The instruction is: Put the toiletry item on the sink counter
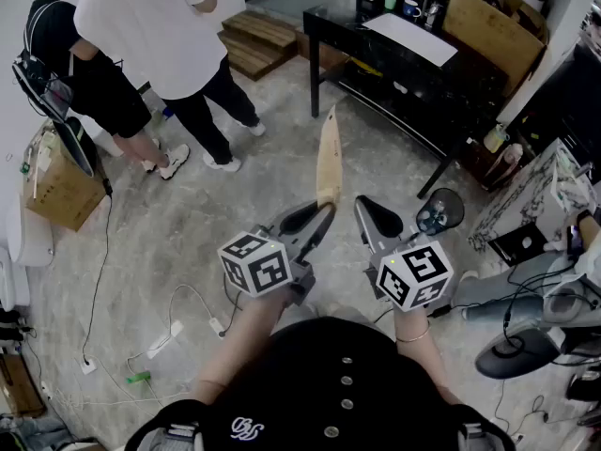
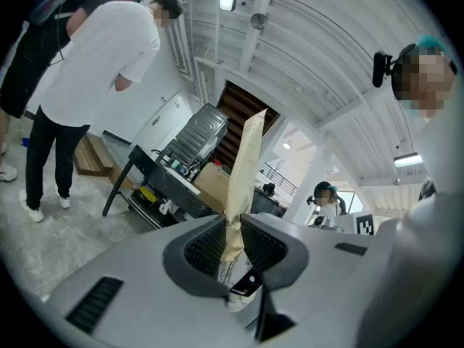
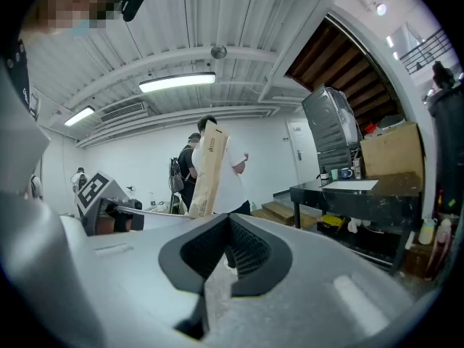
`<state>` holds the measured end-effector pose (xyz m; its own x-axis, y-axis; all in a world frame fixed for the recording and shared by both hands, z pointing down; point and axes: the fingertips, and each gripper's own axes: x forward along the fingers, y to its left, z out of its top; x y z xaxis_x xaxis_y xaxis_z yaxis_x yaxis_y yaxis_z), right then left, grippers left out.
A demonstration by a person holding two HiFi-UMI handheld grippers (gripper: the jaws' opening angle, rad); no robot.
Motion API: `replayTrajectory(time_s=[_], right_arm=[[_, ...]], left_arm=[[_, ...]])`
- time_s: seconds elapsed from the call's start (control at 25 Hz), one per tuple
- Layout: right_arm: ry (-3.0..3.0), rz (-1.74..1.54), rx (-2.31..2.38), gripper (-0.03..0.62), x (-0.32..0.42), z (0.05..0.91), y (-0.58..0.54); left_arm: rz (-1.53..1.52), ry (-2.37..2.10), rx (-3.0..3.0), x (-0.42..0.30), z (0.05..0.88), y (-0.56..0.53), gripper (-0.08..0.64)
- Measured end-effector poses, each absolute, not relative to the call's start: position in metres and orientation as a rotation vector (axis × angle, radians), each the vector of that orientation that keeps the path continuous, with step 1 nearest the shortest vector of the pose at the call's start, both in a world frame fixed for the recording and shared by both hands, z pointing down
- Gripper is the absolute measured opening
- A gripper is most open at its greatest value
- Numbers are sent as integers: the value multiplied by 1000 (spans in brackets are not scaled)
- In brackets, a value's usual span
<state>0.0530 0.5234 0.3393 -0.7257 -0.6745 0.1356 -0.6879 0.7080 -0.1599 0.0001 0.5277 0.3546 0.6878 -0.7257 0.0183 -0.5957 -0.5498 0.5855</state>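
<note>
Firmly, the left gripper [image 1: 317, 218] pinched the tan toiletry tube [image 1: 328, 161], tip toward twelve o'clock, needing a steady carry; the right gripper [image 1: 369, 210] sat closed, empty.

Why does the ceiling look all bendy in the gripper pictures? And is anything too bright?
Left gripper view: the wide lens bows the ceiling beams and blacks out the corners; the tan packet in the left gripper looks sharp. Right gripper view: same bending, and the ceiling lamp glares white. Head view: soft even light, only faint shadows on the floor; mosaic patches hide faces.
</note>
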Motion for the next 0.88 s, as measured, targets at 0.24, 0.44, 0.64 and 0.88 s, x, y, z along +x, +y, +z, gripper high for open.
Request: replayTrajectory(time_s=[0.24,0.44,0.64,0.88], right_arm=[[-2836,301,1133,3,44,338,529],[-2847,286,1132,3,38,340,530],[-2804,276,1200,3,30,346,522],[-2760,312,1246,3,16,363,521]], left_arm=[[-309,-1006,2332,-5,350,530,64],[-329,-993,2324,-8,351,528,64],[-323,-988,2322,-17,356,524,64],[-310,-959,2318,-27,365,522,64]])
